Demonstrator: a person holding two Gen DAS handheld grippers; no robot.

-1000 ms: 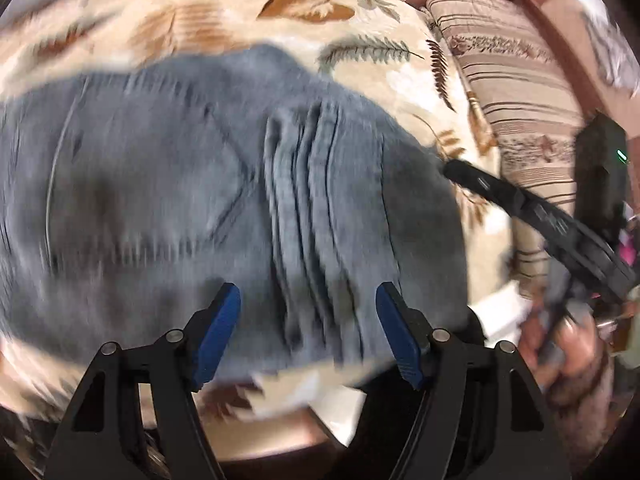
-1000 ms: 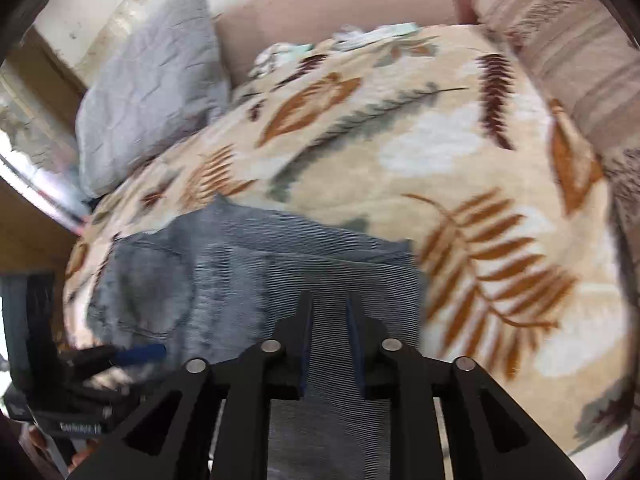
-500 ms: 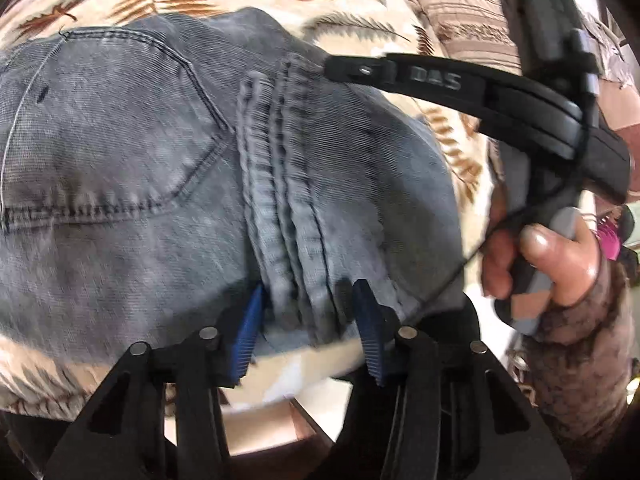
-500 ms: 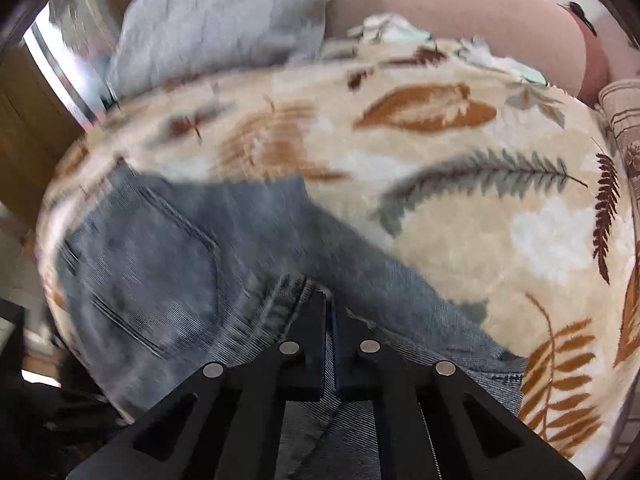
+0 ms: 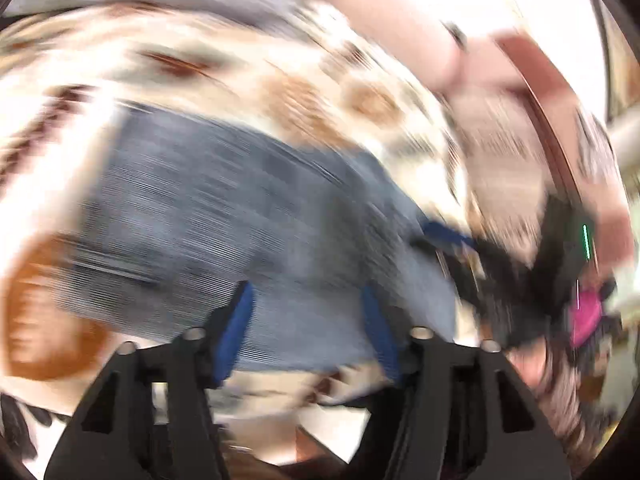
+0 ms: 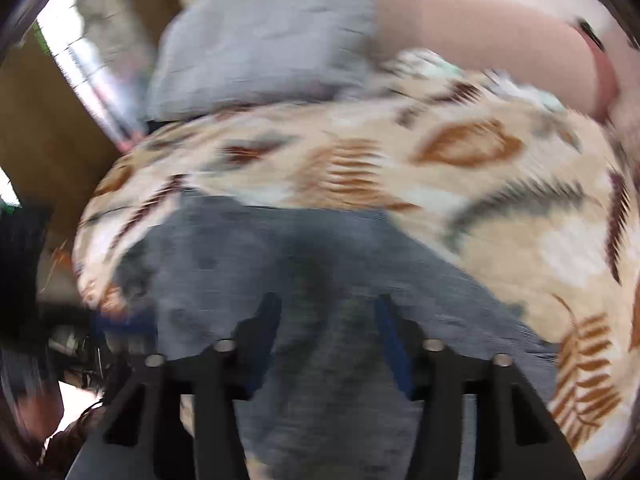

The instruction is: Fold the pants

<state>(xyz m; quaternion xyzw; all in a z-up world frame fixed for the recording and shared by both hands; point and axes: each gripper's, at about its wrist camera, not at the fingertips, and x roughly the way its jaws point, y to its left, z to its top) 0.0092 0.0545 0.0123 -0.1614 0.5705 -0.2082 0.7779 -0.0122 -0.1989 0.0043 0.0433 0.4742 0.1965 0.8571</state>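
Left gripper [image 5: 306, 326] spread, nothing pinched; right gripper [image 6: 330, 338] likewise spread. Both sit over the near edge of the jeans [image 6: 320, 280], which lie folded on the leaf-print blanket [image 6: 460, 184] (frames heavily smeared). Judgement: fold looks nearly complete; draw both grippers clear without snagging the denim, then check edges line up.

Leaf-print bedspread [image 6: 460, 184], grey pillow [image 6: 264, 40]

Both wrist views look down close over the pants [image 5: 248, 216] [image 6: 320, 280].
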